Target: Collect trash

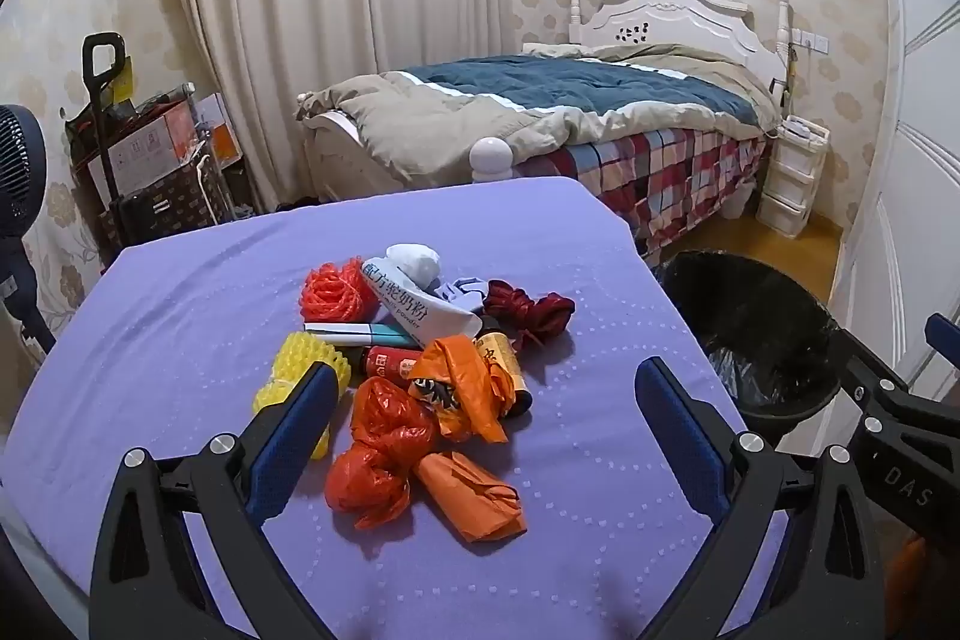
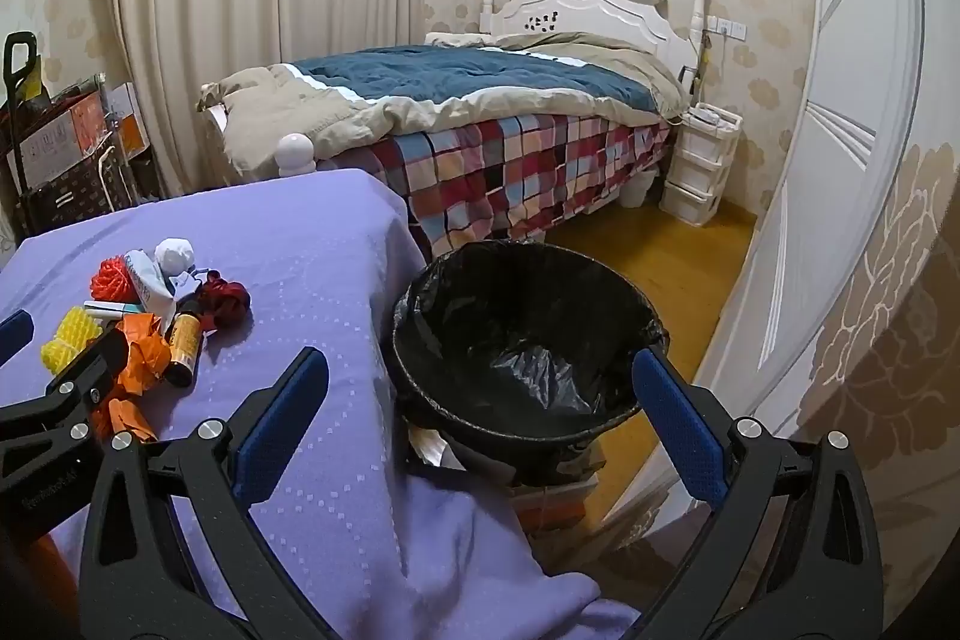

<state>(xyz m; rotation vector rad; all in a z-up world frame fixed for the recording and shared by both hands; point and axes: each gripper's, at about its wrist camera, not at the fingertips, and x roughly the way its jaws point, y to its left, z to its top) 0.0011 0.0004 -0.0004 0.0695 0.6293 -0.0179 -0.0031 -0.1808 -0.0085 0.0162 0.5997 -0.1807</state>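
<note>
A pile of trash lies on the purple-covered table (image 1: 180,292): red plastic bag (image 1: 378,448), orange bags (image 1: 468,382), yellow foam net (image 1: 300,370), orange-red net (image 1: 336,289), white pouch (image 1: 414,304), dark red cloth (image 1: 528,310), small bottles (image 1: 504,358). My left gripper (image 1: 486,424) is open and empty, fingers either side of the pile's near part, above it. My right gripper (image 2: 480,400) is open and empty, held over the near rim of a black-lined bin (image 2: 522,334) beside the table's right edge. The pile (image 2: 150,322) lies to its left.
A bed (image 1: 570,118) with a checked sheet stands behind the table. A white drawer unit (image 2: 696,160) is by the headboard. A cart with boxes (image 1: 150,154) and a fan (image 1: 18,172) stand at the left. A white door (image 2: 840,160) is at the right.
</note>
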